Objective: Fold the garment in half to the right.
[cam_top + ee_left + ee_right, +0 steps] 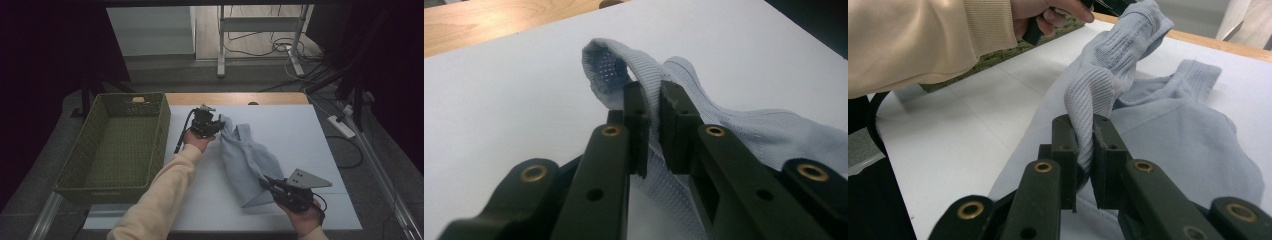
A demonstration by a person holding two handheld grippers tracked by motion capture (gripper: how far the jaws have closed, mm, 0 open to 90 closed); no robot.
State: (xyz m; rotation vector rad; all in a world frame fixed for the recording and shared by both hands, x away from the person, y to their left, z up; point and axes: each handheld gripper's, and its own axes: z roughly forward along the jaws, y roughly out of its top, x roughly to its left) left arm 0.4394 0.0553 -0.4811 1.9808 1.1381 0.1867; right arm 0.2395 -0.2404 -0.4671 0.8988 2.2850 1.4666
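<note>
**Pale blue vest held at both ends above the white table**

The vest [248,162] is a light blue, sleeveless knit garment with ribbed trim along its straps and edges and a fine mesh weave on the inside. It lies stretched diagonally across the middle of the white table [320,130], partly lifted at each end. The left hand-held gripper [214,124] is clenched on one ribbed shoulder strap at the far end, the strap looping up past its jaws in the left gripper view. The right hand-held gripper [265,181] is clamped on a bunched, ribbed edge at the near end, with the fabric pinched tight between its jaws. A cream sleeve [160,200] covers the left forearm. A green woven basket [85,150] stands just beside the table's left edge.
</note>
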